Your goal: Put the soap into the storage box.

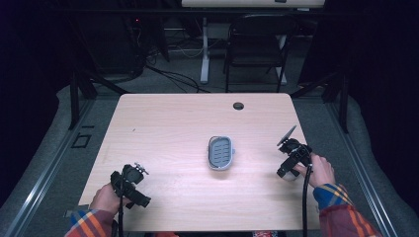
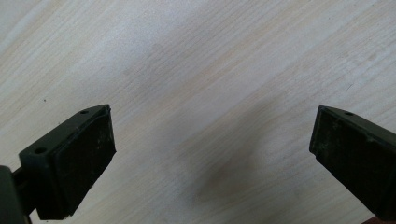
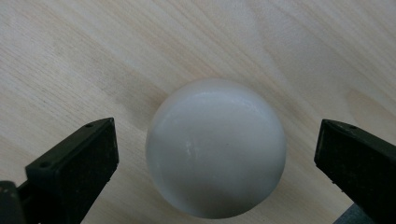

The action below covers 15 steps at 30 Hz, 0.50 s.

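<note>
On pale wooden bench (image 1: 173,128), a white ball (image 3: 215,148) is straddled, untouched, by the right gripper (image 3: 215,158) (jaws spread for grasping), while the left gripper (image 2: 212,158) is held agape, empty.

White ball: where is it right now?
The white ball sits on the table between the open right gripper, touching neither jaw, near the table's right edge, right of the grey dish.
</note>
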Each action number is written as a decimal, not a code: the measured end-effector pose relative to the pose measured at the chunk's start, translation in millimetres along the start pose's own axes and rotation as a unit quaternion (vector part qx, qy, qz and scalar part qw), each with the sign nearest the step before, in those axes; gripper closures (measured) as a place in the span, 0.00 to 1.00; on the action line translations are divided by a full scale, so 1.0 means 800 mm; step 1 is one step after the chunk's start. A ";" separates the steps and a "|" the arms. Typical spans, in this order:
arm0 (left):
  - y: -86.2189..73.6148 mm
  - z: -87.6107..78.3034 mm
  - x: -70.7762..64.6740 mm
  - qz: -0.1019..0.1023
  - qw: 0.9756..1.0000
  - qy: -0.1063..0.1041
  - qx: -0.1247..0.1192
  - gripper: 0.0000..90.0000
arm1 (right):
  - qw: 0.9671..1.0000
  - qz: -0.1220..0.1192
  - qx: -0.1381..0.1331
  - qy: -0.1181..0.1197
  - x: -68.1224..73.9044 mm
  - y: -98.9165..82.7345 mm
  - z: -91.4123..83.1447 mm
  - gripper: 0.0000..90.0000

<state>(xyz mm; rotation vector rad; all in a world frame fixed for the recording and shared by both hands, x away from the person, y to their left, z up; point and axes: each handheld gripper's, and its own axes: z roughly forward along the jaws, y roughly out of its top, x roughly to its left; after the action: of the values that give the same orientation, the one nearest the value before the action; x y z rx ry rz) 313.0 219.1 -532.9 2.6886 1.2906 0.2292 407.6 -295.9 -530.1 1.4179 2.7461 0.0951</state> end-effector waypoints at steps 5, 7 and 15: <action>0.000 0.000 0.000 0.000 1.000 -0.001 0.000 0.00 | 1.000 0.002 -0.006 0.005 0.002 0.000 0.001 0.00; 0.000 0.000 0.000 0.000 1.000 -0.002 0.000 0.00 | 1.000 0.020 -0.022 0.012 0.005 -0.001 0.008 0.00; 0.000 0.000 0.000 0.000 1.000 -0.001 0.000 0.00 | 1.000 0.005 0.022 0.009 0.001 0.002 0.011 0.06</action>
<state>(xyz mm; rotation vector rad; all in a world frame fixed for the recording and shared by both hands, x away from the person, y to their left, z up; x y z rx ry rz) 313.2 219.4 -533.1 2.6892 1.2889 0.2255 408.9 -294.1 -538.8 1.4482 2.7728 0.0487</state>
